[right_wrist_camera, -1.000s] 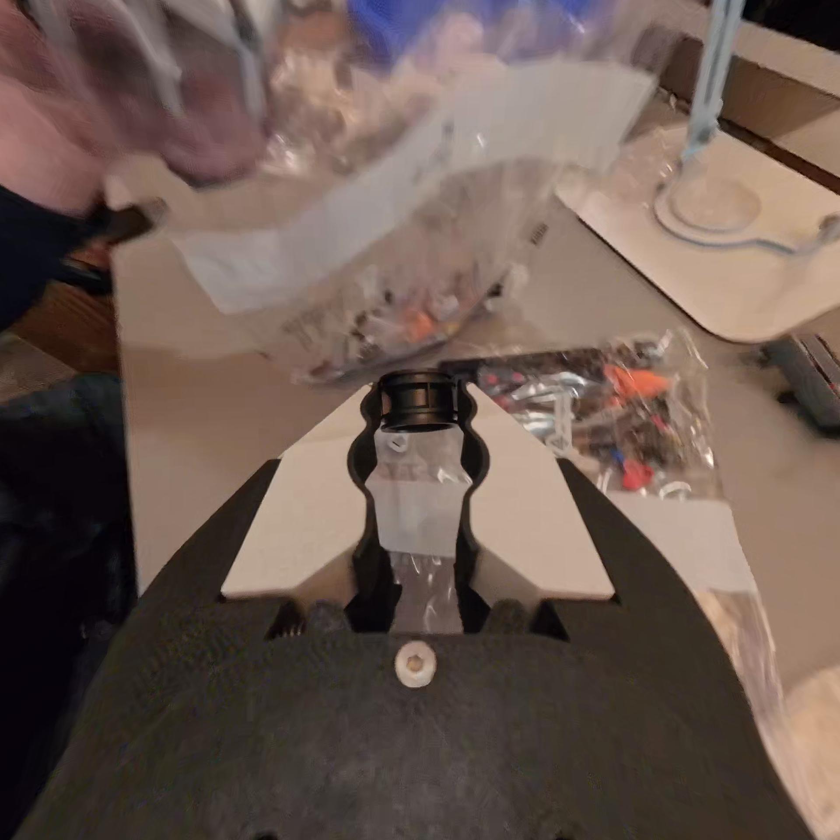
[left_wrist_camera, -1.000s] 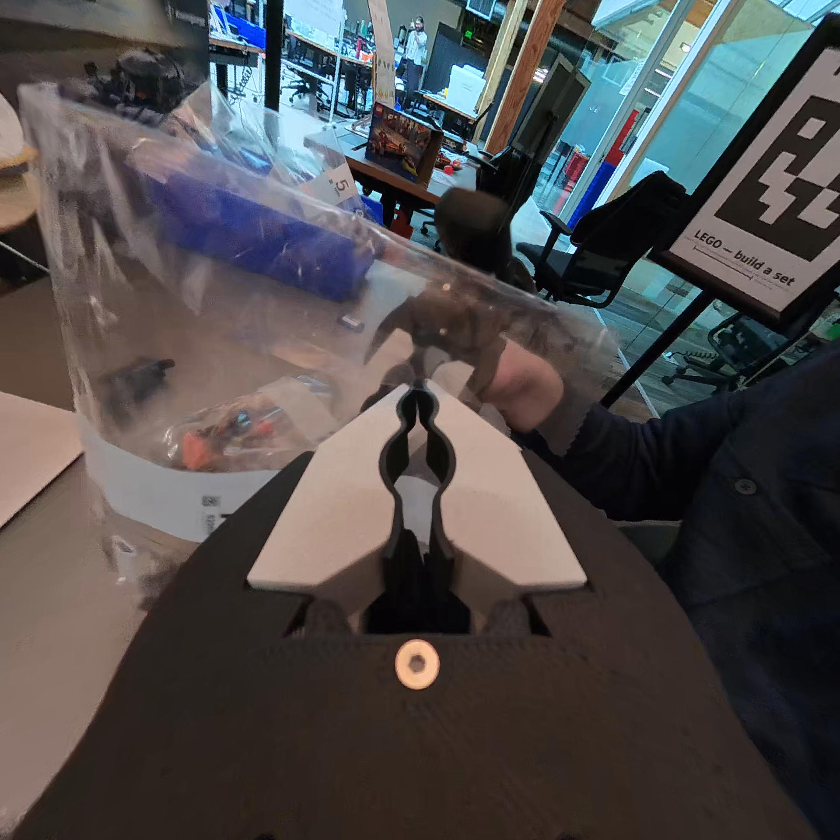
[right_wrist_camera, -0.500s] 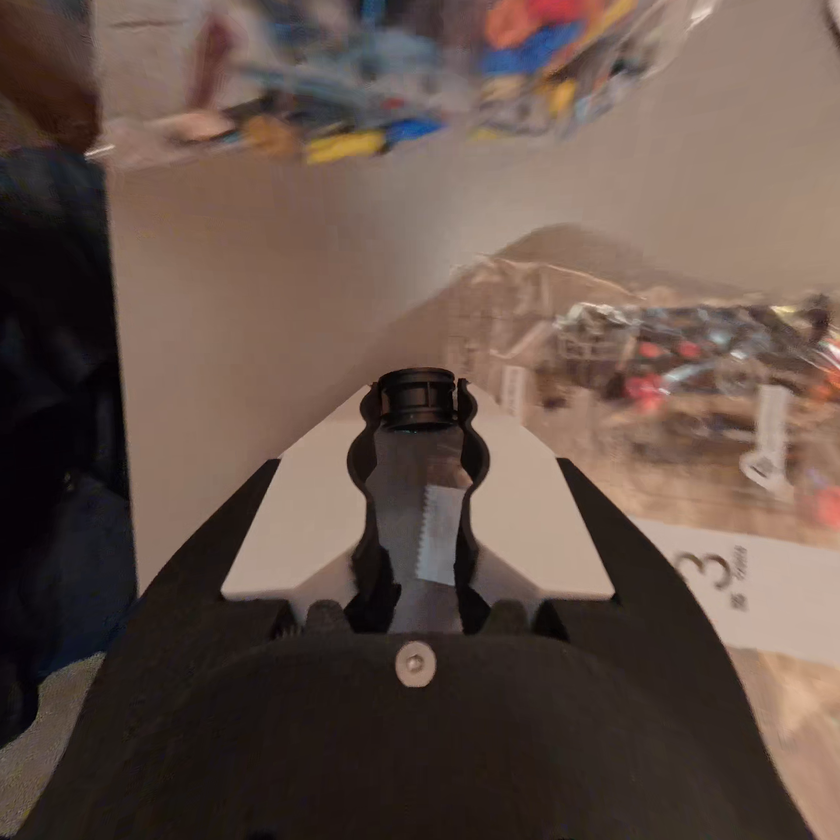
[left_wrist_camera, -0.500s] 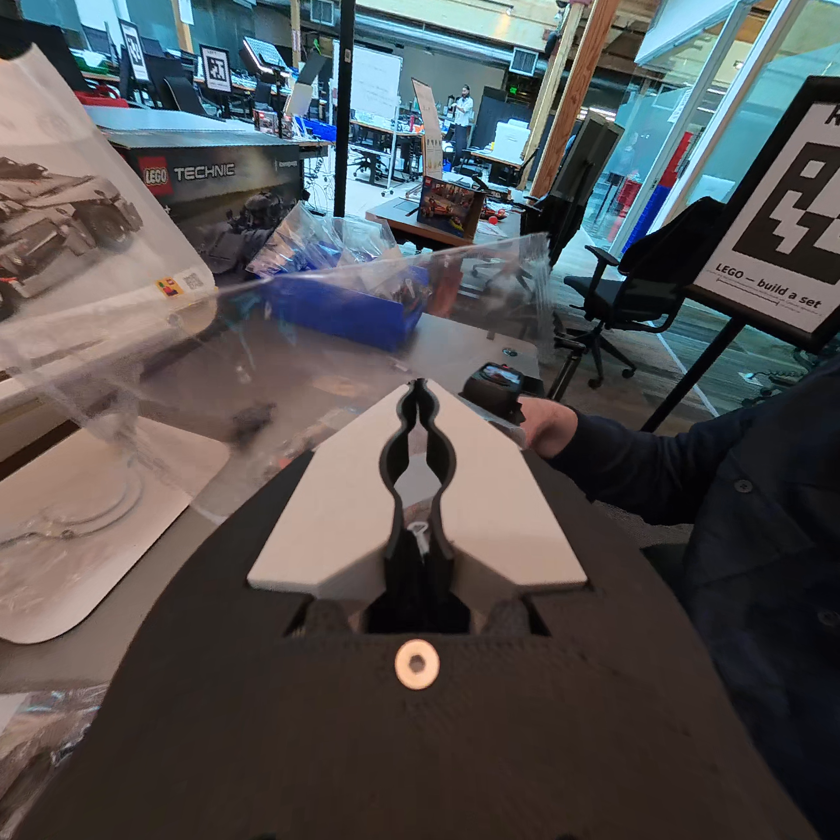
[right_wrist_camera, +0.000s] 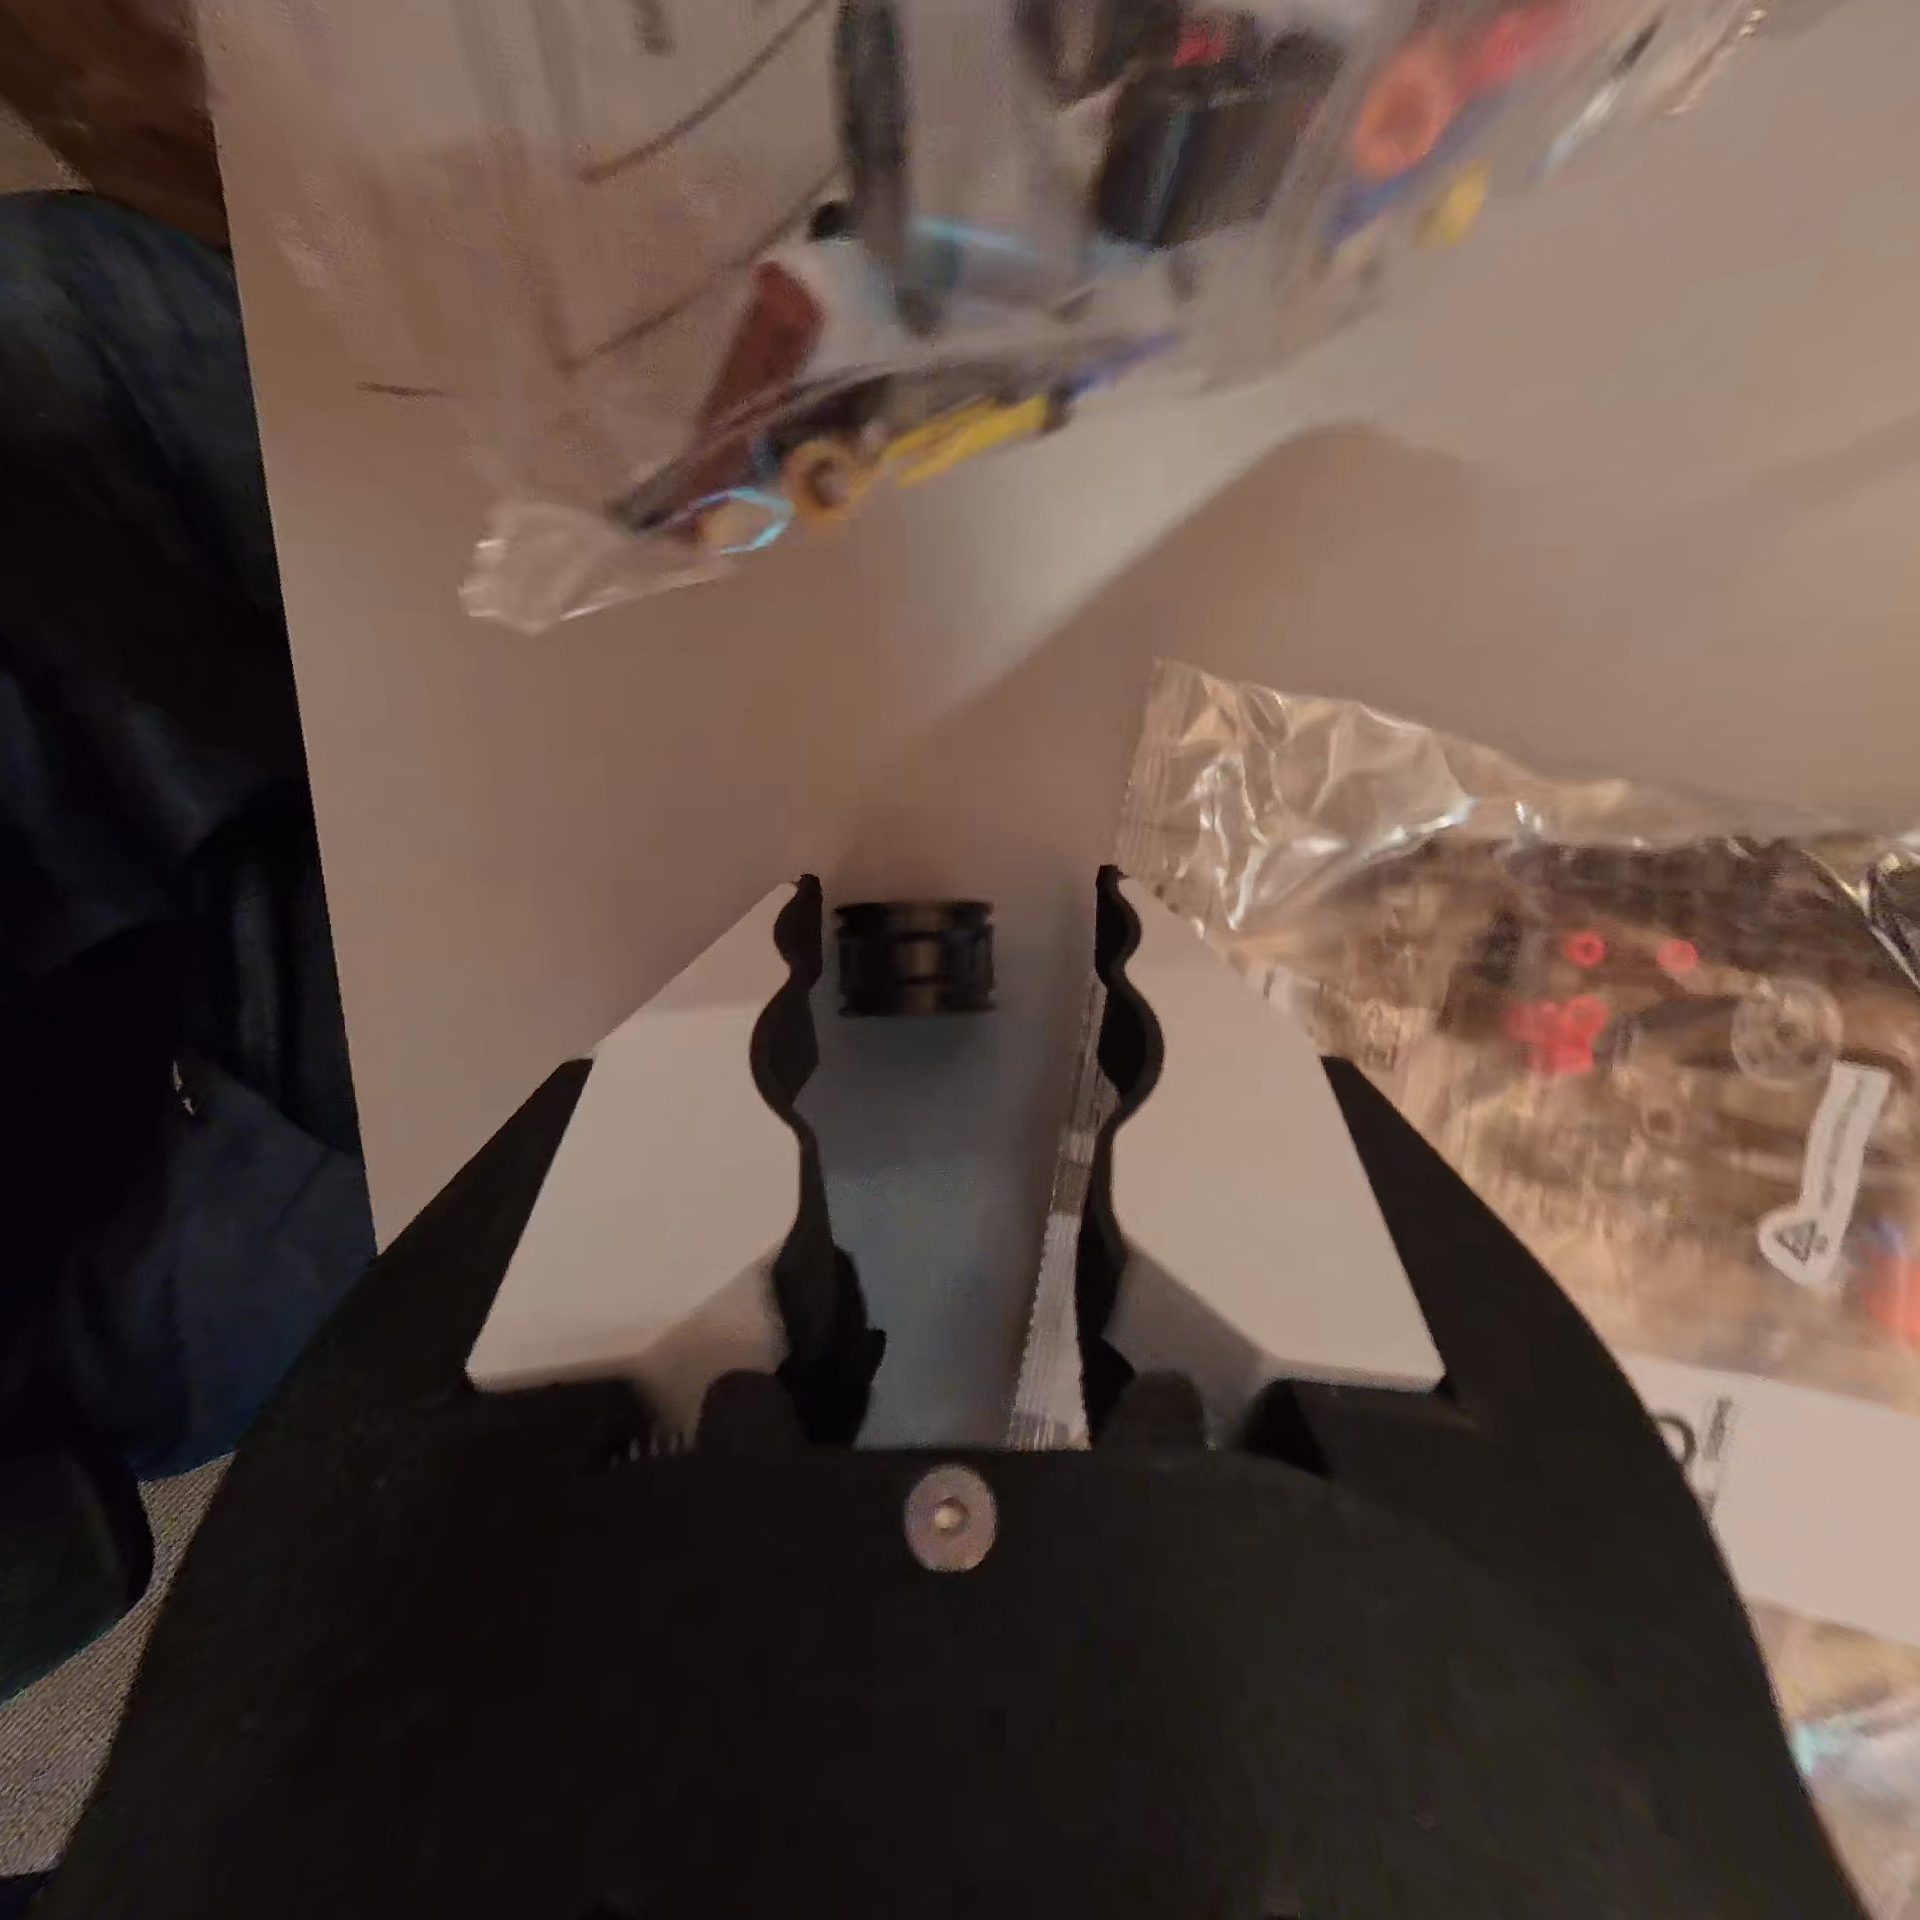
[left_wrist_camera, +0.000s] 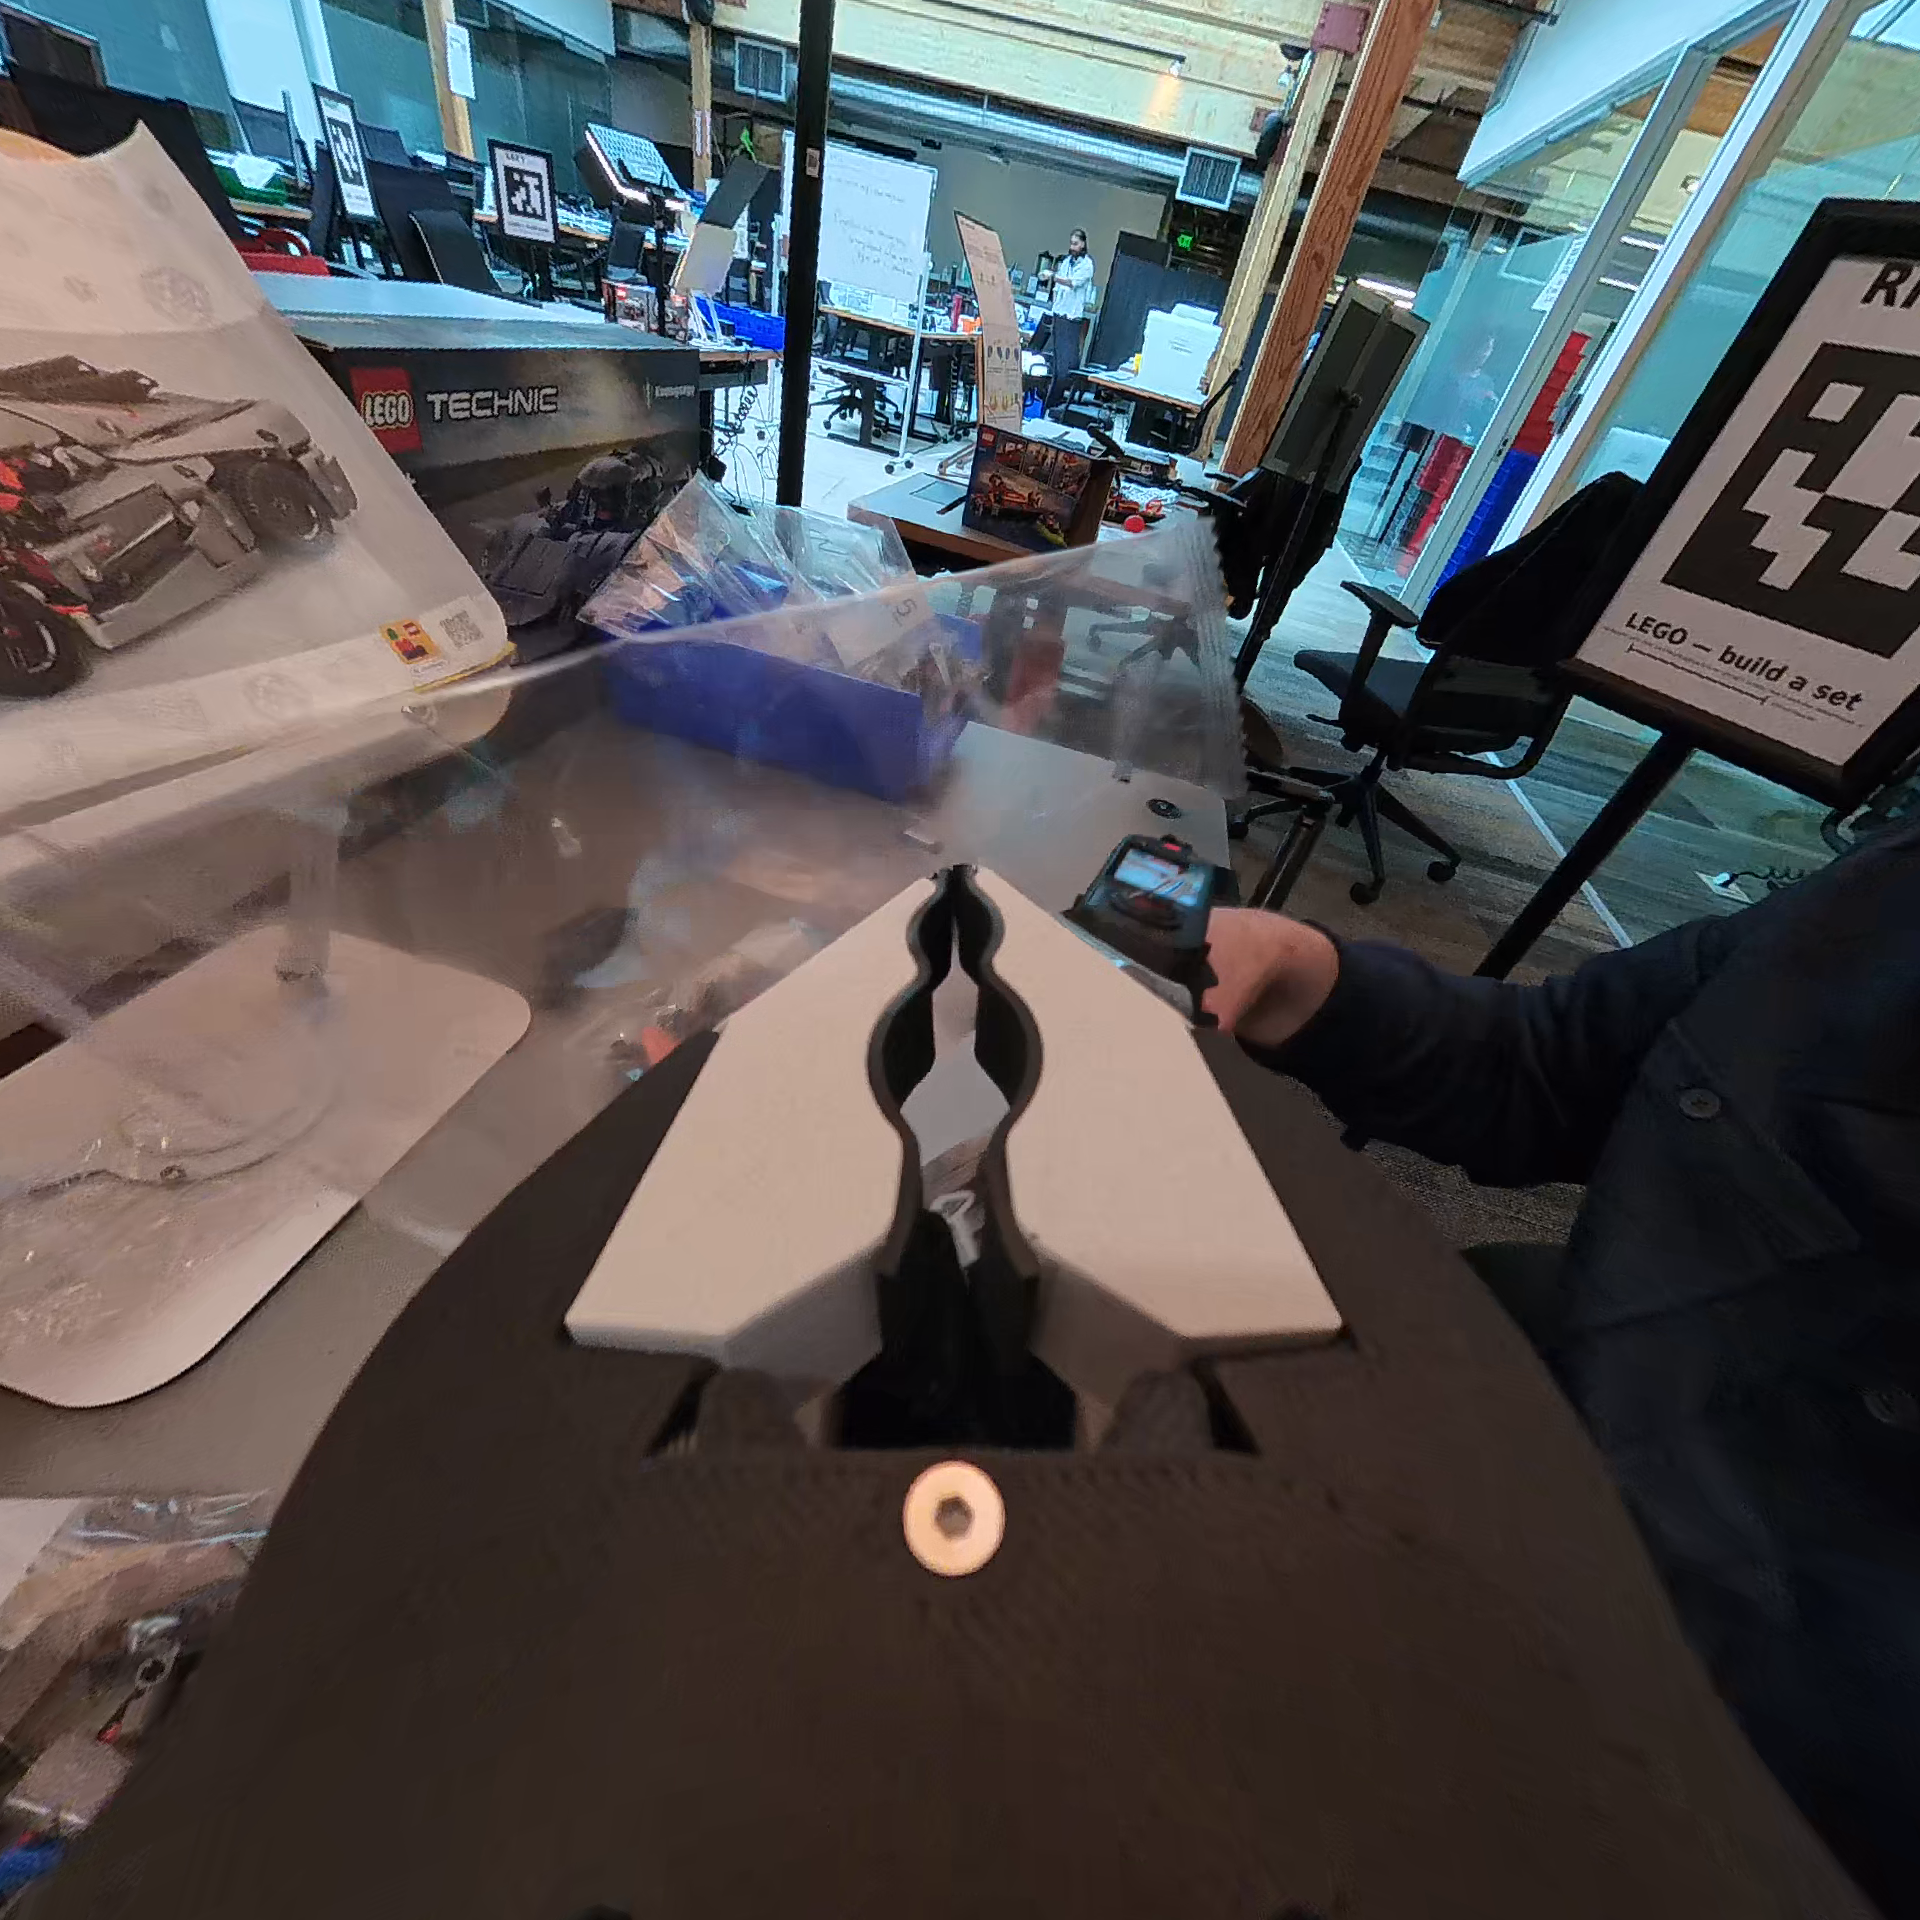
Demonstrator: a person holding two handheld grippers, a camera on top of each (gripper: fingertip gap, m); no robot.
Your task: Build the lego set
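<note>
My left gripper (left_wrist_camera: 954,875) is shut on a clear plastic bag (left_wrist_camera: 935,707) and holds it up over the table. In the right wrist view the same bag (right_wrist_camera: 935,312) hangs blurred at the top, with coloured lego parts inside. My right gripper (right_wrist_camera: 956,878) is open just above the table. A small black round lego piece (right_wrist_camera: 914,971) sits between its fingers, close to the left one and apart from the right one. In the left wrist view, a hand (left_wrist_camera: 1257,977) at the right holds the right gripper, which is mostly hidden.
A second sealed bag of parts (right_wrist_camera: 1507,987) lies right of my right gripper. The table edge (right_wrist_camera: 312,831) runs down the left. A lego box (left_wrist_camera: 520,436), a blue bin of bags (left_wrist_camera: 790,717), a picture sheet (left_wrist_camera: 156,520) and a white board (left_wrist_camera: 208,1143) stand beyond. The grippers' ends are close to 25 cm from one another.
My right gripper has opened and let go of the black round piece. My left gripper has lifted the clear bag higher, and its parts have slid away toward the far end.
</note>
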